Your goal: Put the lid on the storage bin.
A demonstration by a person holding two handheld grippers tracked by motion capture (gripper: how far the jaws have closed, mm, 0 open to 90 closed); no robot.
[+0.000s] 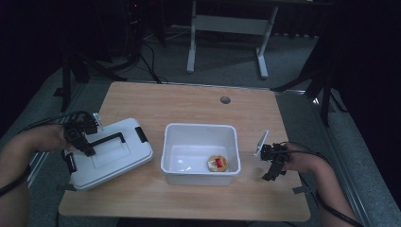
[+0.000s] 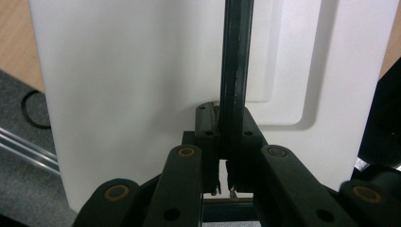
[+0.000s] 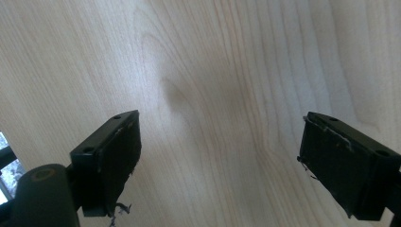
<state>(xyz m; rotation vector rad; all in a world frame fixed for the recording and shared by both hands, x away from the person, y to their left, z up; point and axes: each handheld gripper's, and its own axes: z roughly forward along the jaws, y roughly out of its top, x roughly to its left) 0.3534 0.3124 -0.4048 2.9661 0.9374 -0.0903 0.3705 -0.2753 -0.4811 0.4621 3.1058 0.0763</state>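
Your left tongs (image 1: 89,150) were clamped on the black handle (image 1: 109,138) of the white lid (image 1: 111,153), which sat at the left side of the table (image 1: 189,104), tilted, with its far right corner raised. In the left gripper view the black bar of that handle (image 2: 235,71) ran straight up between the closed jaws, with the lid's flat white top (image 2: 132,94) directly behind it. The lid's long axis ran from your near left toward the far right, roughly in line with the handle.

The open white bin (image 1: 200,153) lay to the right of the lid, just beside it, with a narrow strip of bare wood between the two. Its long side ran across the table, so the lid would need to swing right and turn a little to line up with the rim. Inside the bin, toward its near right corner, sat a small round object with a red mark (image 1: 217,163) (too small to identify).

Your right tongs (image 1: 273,171) hung just right of the bin, jaws apart and holding nothing; the right gripper view showed plain wood grain (image 3: 213,94) between the two black pads (image 3: 118,156). The left hand was plainly the nearer one to the lid, already gripping it.

Open room lay behind the bin toward the far edge. The lid's near left corner sat close to the table's left edge, so the safe direction was rightward.
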